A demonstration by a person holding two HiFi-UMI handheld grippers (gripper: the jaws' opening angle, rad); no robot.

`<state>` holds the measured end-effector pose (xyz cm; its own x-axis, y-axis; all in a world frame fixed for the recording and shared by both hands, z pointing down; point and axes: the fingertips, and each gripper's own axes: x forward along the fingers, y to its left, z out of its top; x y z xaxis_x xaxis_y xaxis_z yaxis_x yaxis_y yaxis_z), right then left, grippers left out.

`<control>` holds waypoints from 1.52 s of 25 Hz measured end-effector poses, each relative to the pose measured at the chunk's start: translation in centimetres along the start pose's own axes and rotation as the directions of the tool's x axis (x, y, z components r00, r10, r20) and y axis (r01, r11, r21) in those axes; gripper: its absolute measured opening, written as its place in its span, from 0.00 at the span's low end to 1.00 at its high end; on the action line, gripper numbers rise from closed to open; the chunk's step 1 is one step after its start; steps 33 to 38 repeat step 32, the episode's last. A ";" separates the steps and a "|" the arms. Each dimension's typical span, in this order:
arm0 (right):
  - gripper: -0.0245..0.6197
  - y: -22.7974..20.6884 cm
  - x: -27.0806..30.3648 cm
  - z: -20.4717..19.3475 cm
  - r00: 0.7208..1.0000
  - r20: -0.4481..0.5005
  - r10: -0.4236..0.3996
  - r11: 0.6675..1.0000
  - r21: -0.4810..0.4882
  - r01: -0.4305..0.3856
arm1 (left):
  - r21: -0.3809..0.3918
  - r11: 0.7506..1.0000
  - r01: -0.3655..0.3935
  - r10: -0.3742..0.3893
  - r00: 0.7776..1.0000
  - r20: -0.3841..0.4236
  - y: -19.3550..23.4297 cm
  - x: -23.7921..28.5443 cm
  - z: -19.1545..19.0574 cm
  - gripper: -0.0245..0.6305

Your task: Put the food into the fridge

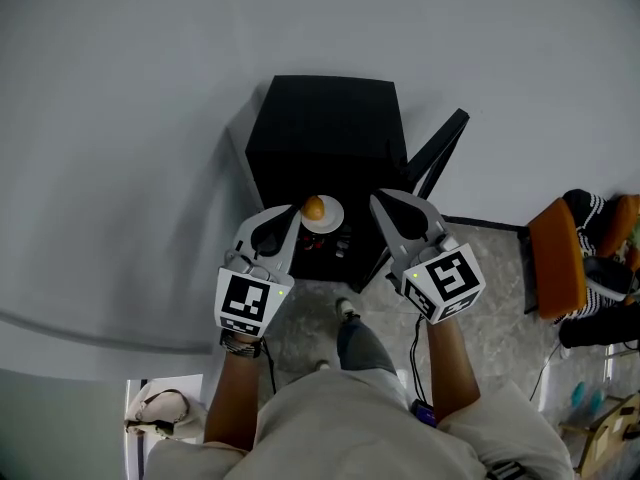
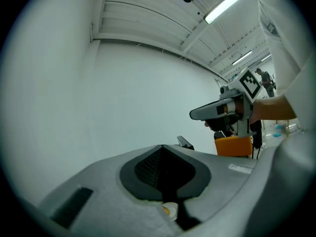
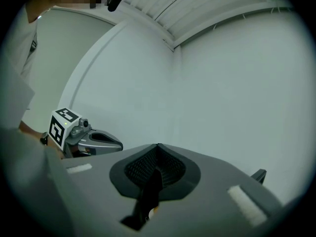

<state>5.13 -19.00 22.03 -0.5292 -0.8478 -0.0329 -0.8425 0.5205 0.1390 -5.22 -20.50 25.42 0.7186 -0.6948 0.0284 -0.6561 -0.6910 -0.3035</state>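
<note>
Left gripper [image 1: 290, 211] and right gripper [image 1: 378, 200], jaws closed on nothing, flank a plate [image 1: 334, 219] with an orange [image 1: 313, 208] at nine and three o'clock, six o'clock of the fridge [image 1: 320, 128].

A small black fridge [image 1: 320, 133] stood with its door [image 1: 437, 156] swung open on the right. At its open front sat a white plate [image 1: 331, 219], level, carrying a round orange piece of food [image 1: 313, 208].
</note>
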 end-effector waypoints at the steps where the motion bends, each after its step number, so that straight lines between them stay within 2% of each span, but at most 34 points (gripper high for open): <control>1: 0.05 0.2 -0.1 0.2 1.000 0.002 0.002 1.000 -0.003 -0.002 | 0.007 1.000 -0.001 0.001 1.000 0.004 0.0 -0.1 0.3 0.04; 9: 0.05 1.1 -0.7 0.7 1.000 -0.014 -0.005 1.000 -0.021 0.005 | 0.048 0.999 -0.001 0.000 1.000 0.022 -0.1 -1.0 2.0 0.04; 38: 0.05 2.4 -0.7 -0.5 0.998 -0.053 0.019 0.999 -0.029 -0.020 | 0.032 0.999 0.008 -0.008 1.000 0.007 -0.7 -1.8 1.2 0.04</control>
